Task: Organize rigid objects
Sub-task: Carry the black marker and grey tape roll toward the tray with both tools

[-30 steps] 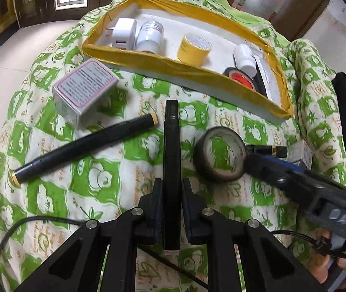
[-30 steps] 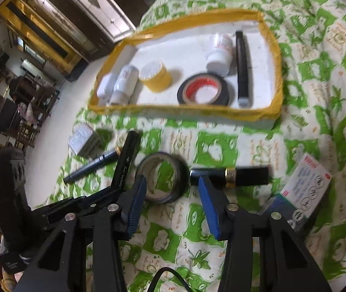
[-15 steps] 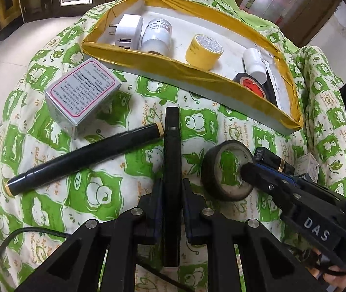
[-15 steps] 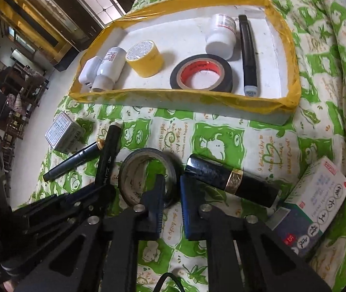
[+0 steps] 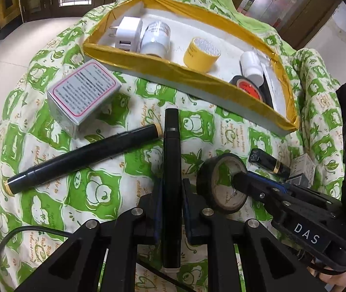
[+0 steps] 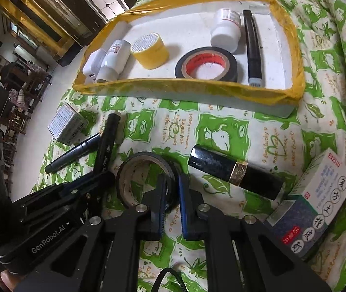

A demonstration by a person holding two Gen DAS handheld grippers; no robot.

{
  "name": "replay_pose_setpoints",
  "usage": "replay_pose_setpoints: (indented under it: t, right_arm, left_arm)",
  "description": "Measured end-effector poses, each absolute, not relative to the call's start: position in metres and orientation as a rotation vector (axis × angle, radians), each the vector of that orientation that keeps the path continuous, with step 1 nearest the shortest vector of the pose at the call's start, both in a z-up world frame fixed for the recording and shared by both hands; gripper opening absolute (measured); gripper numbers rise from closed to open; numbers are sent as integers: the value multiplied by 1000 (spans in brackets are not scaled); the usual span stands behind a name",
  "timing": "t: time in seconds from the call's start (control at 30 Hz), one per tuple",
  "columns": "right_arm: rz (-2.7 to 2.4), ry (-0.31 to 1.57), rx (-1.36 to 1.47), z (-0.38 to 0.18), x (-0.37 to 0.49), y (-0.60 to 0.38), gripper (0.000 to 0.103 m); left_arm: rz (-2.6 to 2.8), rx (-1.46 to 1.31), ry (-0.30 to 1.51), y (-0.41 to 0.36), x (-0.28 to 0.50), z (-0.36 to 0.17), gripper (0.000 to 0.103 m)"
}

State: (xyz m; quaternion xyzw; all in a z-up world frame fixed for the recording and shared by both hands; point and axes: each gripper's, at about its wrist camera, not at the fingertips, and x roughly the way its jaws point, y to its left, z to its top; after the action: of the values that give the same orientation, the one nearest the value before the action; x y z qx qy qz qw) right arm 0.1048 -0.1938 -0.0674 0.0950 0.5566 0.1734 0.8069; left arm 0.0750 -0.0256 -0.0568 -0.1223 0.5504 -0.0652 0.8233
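My left gripper (image 5: 171,194) is shut on a black marker pen (image 5: 171,146) that points toward the yellow-rimmed tray (image 5: 148,63). My right gripper (image 6: 172,194) is shut on the wall of a black tape roll (image 6: 134,170), which stands tilted on the cloth; the roll also shows in the left wrist view (image 5: 221,182). The tray (image 6: 173,85) holds a white plug, white bottles, a yellow tape roll (image 6: 149,50), a black-and-red tape roll (image 6: 205,64) and a black pen (image 6: 252,48).
On the green-and-white cloth lie a second black marker (image 5: 80,158), a silver box (image 5: 83,95), a black lipstick tube with a gold band (image 6: 236,172) and a blue-and-white medicine box (image 6: 311,206). The cloth drops off at the left onto a pale floor.
My right gripper has closed from wide open onto the wall of the black tape roll. Both grippers have moved closer to the tray, the left one still holding the pen.
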Motion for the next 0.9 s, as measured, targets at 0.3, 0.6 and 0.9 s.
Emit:
replay_pose_setpoints:
  t: [0.3,0.6,0.9]
  right_arm:
    - [373,1135,190,-57,98,-195,9]
    - [367,1115,248,-47,100,-209,9]
    - [366,1100,254,-42,100,-212,10]
  left_arm:
    - [-141,-265,1136,-27,72,-51,14]
    - [-161,-277,1099,-24,67,-43,14]
    - [-170,-286,1079,-21,63,-39,14]
